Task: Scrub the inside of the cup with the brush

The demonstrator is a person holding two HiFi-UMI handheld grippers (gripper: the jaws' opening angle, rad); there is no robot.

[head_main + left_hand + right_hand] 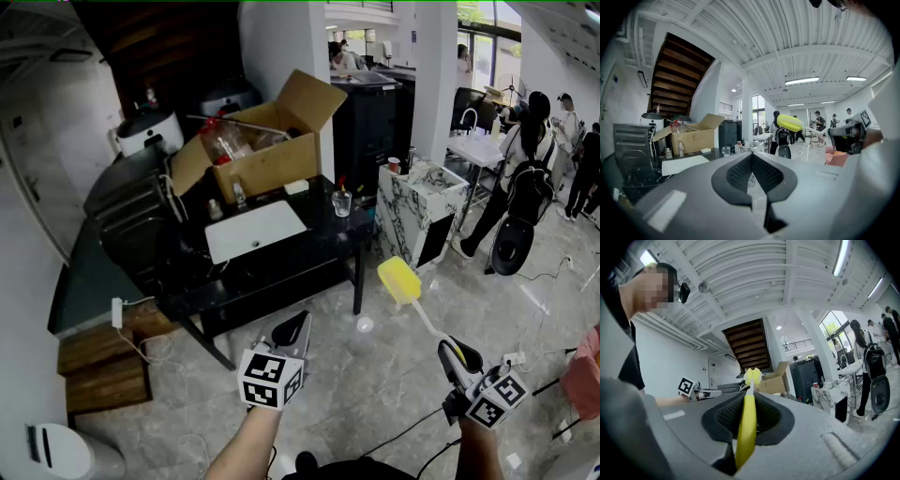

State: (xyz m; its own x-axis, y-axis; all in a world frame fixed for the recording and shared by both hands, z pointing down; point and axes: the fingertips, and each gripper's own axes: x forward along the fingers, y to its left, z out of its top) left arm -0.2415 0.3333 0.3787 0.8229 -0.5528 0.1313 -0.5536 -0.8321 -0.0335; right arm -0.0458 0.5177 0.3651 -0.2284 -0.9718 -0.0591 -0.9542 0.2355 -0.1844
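Note:
A clear glass cup [342,202] stands on the right end of the black table [281,272], and shows small in the left gripper view [725,151]. My right gripper [457,354] is shut on the yellow handle [746,427] of a brush. Its yellow sponge head [399,280] points up and toward the table, well short of the cup. The head also shows ahead of the jaws [752,376] and in the left gripper view [790,123]. My left gripper [291,330] hovers over the floor in front of the table, shut with nothing between its pads [752,157].
An open cardboard box [253,141] and a white board [255,230] sit on the table, with small bottles beside them. A marble-patterned cabinet [420,211] stands right of the table. People [530,159] stand at the far right. Wooden steps [98,366] and cables lie on the floor.

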